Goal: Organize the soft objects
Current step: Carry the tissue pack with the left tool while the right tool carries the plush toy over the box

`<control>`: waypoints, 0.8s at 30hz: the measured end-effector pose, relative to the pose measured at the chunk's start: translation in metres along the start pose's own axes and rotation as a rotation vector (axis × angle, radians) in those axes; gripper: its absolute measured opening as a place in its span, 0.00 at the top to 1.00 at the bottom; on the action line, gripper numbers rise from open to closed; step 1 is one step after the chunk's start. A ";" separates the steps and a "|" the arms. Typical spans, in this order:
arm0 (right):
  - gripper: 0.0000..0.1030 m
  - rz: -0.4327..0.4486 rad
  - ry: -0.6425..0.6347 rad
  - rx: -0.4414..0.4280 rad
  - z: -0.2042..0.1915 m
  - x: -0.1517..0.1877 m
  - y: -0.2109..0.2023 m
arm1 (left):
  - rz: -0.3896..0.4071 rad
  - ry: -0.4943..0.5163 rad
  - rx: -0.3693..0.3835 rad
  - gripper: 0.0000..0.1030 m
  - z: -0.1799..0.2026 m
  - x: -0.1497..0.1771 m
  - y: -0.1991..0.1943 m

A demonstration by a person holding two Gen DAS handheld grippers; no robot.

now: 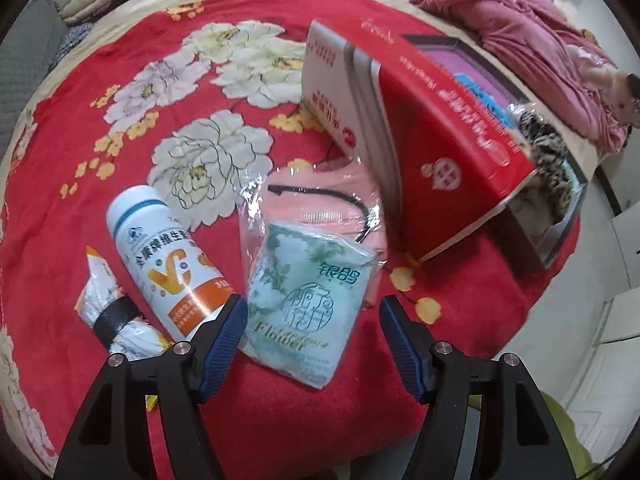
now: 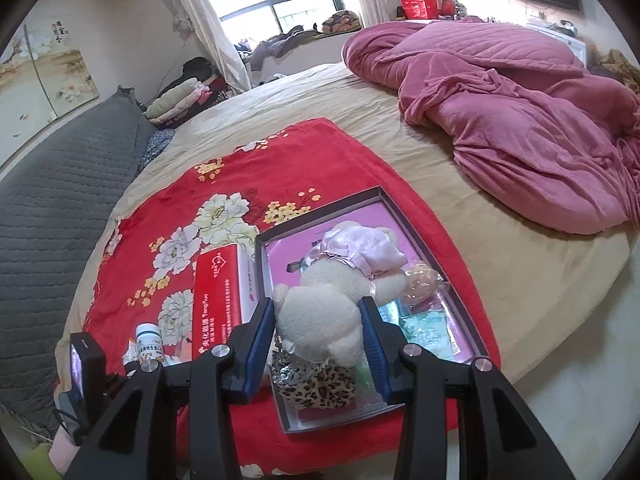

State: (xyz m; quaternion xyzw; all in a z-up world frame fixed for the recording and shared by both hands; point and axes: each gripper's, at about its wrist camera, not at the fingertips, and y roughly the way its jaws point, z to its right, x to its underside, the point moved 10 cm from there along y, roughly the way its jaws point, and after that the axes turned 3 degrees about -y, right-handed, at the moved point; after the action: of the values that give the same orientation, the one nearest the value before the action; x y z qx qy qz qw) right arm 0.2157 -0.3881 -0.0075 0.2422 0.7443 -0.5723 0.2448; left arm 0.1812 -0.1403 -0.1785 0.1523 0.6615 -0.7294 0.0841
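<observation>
**Soft objects: sorting part done, two packets still outside the tray**

Soft objects are split between the tray (image 2: 472, 322) and the red blanket (image 1: 120, 152) on the bed. The tray lies at about 4 o'clock on the blanket in the right wrist view. Inside it are a leopard-print item (image 2: 320, 390), a pale green packet (image 2: 424, 330) and a small clear-wrapped item (image 2: 420, 282).

The right tool (image 2: 320, 336) is clamped on a plush bear (image 2: 332, 308), held directly over the tray; judged not yet released.

Outside the tray, in the left wrist view: a tissue pack (image 1: 308, 304) lies on top of a pink bagged item (image 1: 332, 200), near centre. The left tool (image 1: 314, 316) stands with jaws apart, straddling the tissue pack, pads not pressing on it. Judged: this pack is the next pick.

A bottle (image 1: 160, 264) at 9 o'clock of the pack, a crumpled sachet (image 1: 104, 304) beside it, and a red box (image 1: 420, 140) at 1 o'clock are hard goods or uncertain; judged outside the task.

Remaining: set down the bear, move the tissue pack and the pink item.
</observation>
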 end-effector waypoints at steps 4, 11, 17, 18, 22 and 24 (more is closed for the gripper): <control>0.58 -0.006 0.011 0.010 0.007 0.001 0.001 | 0.005 -0.041 0.033 0.38 -0.004 -0.003 0.005; 0.58 0.001 0.029 0.012 0.014 -0.003 0.000 | 0.009 -0.089 0.058 0.56 -0.010 -0.006 -0.002; 0.58 0.013 0.031 0.006 0.016 -0.007 -0.004 | 0.091 -0.073 0.097 0.57 0.007 -0.028 -0.048; 0.58 0.013 0.029 0.008 0.017 -0.007 -0.005 | 0.104 -0.073 0.111 0.57 0.011 -0.034 -0.055; 0.58 0.015 0.038 0.008 0.023 -0.009 -0.006 | 0.159 -0.033 0.164 0.57 0.041 -0.060 -0.085; 0.58 0.014 0.044 0.007 0.027 -0.009 -0.007 | 0.175 -0.007 0.186 0.57 0.058 -0.073 -0.093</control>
State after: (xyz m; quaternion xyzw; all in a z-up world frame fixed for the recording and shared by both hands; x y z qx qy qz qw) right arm 0.2209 -0.4170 -0.0027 0.2609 0.7457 -0.5678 0.2313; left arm 0.2131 -0.1935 -0.0623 0.2142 0.5749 -0.7780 0.1353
